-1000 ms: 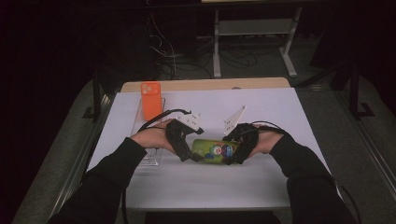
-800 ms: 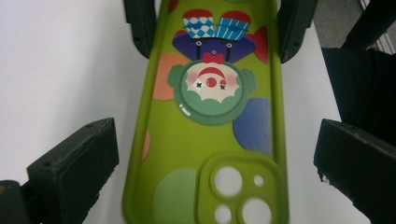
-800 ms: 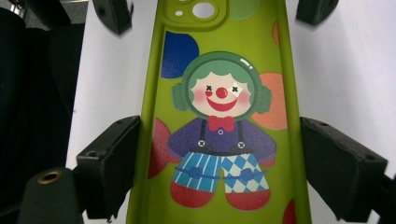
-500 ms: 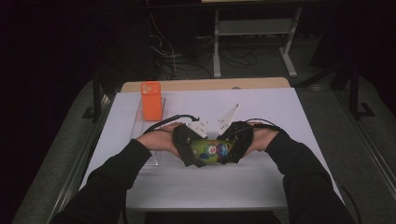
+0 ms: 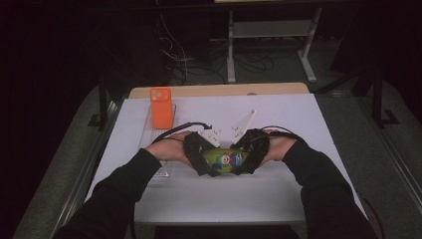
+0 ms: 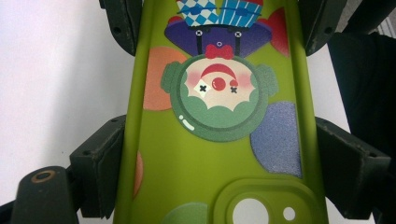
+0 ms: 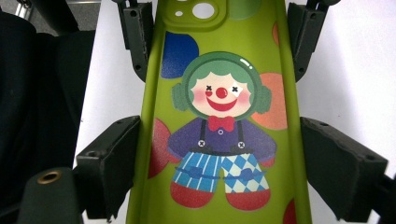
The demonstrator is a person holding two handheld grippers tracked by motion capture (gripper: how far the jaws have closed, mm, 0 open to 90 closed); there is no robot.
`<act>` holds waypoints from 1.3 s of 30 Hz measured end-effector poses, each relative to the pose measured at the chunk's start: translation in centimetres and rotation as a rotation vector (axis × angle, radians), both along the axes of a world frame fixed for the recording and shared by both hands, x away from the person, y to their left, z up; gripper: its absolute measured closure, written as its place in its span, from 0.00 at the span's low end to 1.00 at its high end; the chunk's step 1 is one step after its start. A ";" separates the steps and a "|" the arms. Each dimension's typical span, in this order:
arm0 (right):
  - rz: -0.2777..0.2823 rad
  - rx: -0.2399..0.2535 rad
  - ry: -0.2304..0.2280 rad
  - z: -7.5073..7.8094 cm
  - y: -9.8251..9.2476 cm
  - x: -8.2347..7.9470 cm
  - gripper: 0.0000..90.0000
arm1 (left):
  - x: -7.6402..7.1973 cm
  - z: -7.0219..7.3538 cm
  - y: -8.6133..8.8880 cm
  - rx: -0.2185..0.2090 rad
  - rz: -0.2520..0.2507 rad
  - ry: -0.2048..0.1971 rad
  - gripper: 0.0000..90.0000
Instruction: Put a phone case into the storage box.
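Case: your green clown phone case (image 5: 225,160) lies at 6 o'clock on the tabletop (image 5: 278,199), open room toward the near edge.
Left tongs (image 5: 211,164): just been closing; pads flank the case's camera end, contact unclear.
Right tongs (image 5: 240,163): grasping the other end.
Orange phone (image 5: 161,107): 10 o'clock.
Hidden: case edges under your hands.

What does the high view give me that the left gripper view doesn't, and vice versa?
High view: the orange phone on a clear tray at back left, and both forearms meeting at the green case. Left gripper view: the clown print upside down, the camera cutout nearest, and the left claw with pads against the case's long edges, its jaws having just been closing. Both: the case, the right claw at its far end, the white table.
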State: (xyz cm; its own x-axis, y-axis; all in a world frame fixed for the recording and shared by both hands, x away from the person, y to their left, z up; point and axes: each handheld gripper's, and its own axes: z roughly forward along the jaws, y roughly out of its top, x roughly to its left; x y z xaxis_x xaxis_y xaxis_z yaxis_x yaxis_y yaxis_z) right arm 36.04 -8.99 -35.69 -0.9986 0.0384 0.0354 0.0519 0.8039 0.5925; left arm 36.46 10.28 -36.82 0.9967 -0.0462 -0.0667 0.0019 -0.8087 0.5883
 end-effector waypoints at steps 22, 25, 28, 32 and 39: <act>-0.132 0.083 0.017 0.3 -2.6 -0.1 0.00 | -0.3 0.2 0.4 -0.014 0.122 0.015 0.17; -0.171 0.104 0.002 0.0 -3.4 -0.1 0.00 | -0.5 0.2 0.4 0.027 0.150 -0.006 0.17; -0.221 0.119 -0.008 -0.3 -4.2 -0.2 0.00 | -0.9 0.0 0.2 0.033 0.207 -0.001 0.17; -0.282 0.137 0.012 -0.7 -5.1 -0.4 0.00 | -1.2 -0.1 0.1 0.036 0.274 -0.007 0.17; -0.423 0.128 0.054 -1.9 -5.7 -1.2 0.00 | -1.1 -0.3 0.2 0.048 0.377 -0.012 0.17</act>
